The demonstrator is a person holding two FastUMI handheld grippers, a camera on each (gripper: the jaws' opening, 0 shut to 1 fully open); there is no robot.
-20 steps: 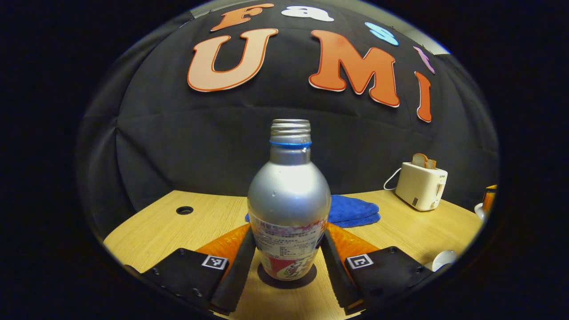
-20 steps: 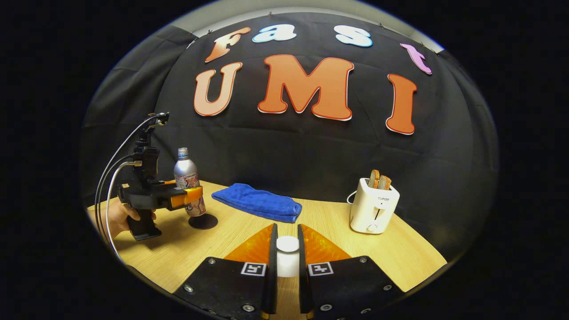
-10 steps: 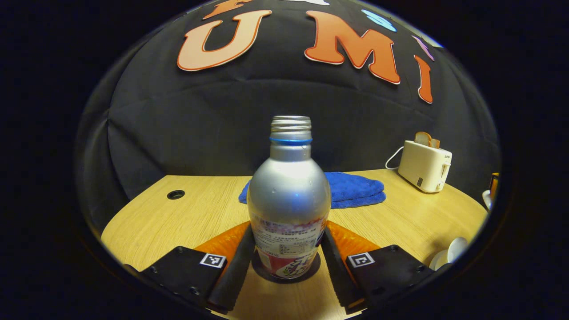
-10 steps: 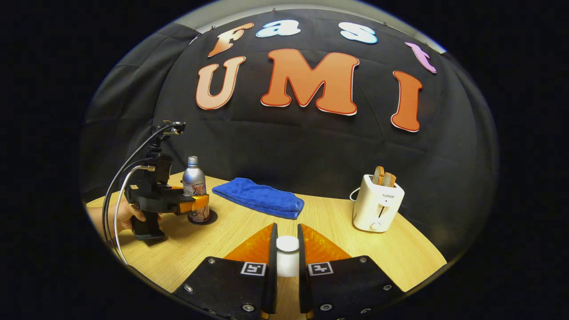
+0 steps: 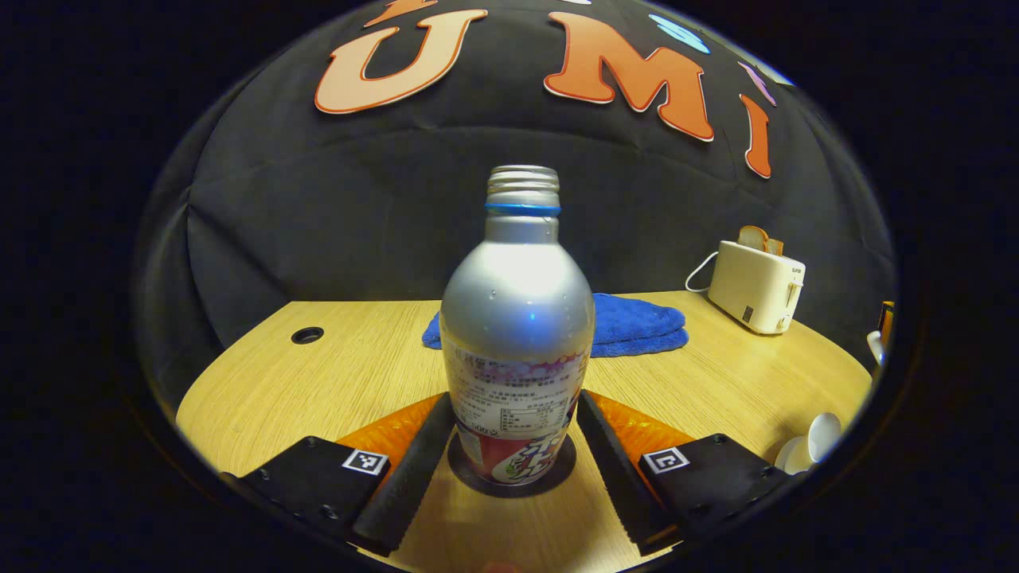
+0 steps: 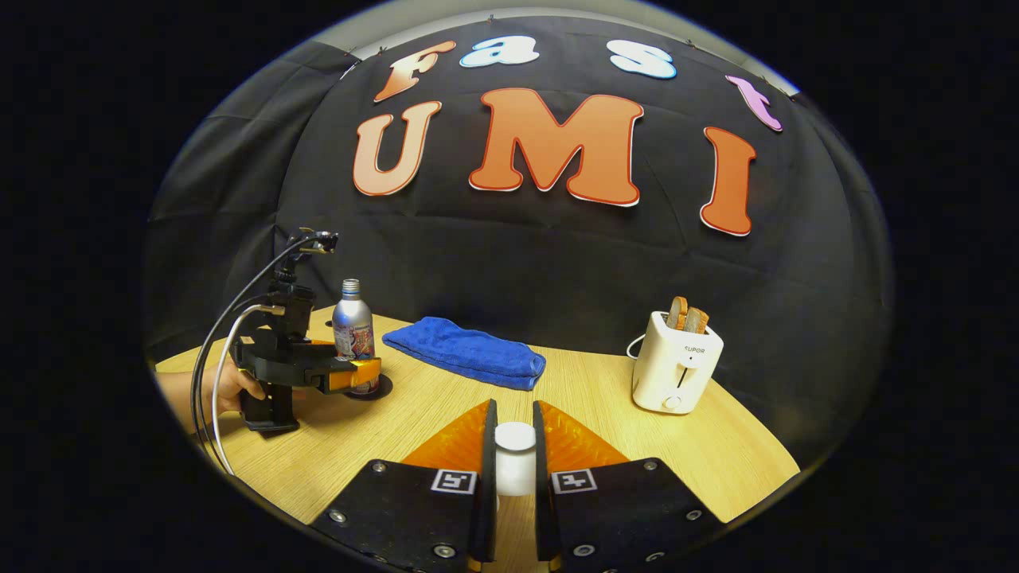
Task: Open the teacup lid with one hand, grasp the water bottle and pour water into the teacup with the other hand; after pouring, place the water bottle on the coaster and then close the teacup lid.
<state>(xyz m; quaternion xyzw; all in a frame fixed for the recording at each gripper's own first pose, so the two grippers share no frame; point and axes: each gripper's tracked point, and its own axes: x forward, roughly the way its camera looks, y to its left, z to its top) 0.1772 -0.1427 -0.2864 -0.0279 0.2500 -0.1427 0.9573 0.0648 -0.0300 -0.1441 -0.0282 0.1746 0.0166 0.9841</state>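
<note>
item: water bottle [image 5: 517, 334], upright on the coaster [image 5: 557, 476] between my left claw's [image 5: 513, 458] parted fingers; right claw [image 6: 515, 469] clamped on teacup lid [image 6: 515, 458]; hazard: a brushing finger topples the uncapped bottle while withdrawing.

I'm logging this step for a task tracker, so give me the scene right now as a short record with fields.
bottle: upright on the dark coaster, uncapped
left gripper: fingers either side of the bottle's base, apparently slightly apart from it
right gripper: shut on the white lid knob
teacup: white, at the table's right edge, open
others on table: blue cloth, toaster with bread
</note>
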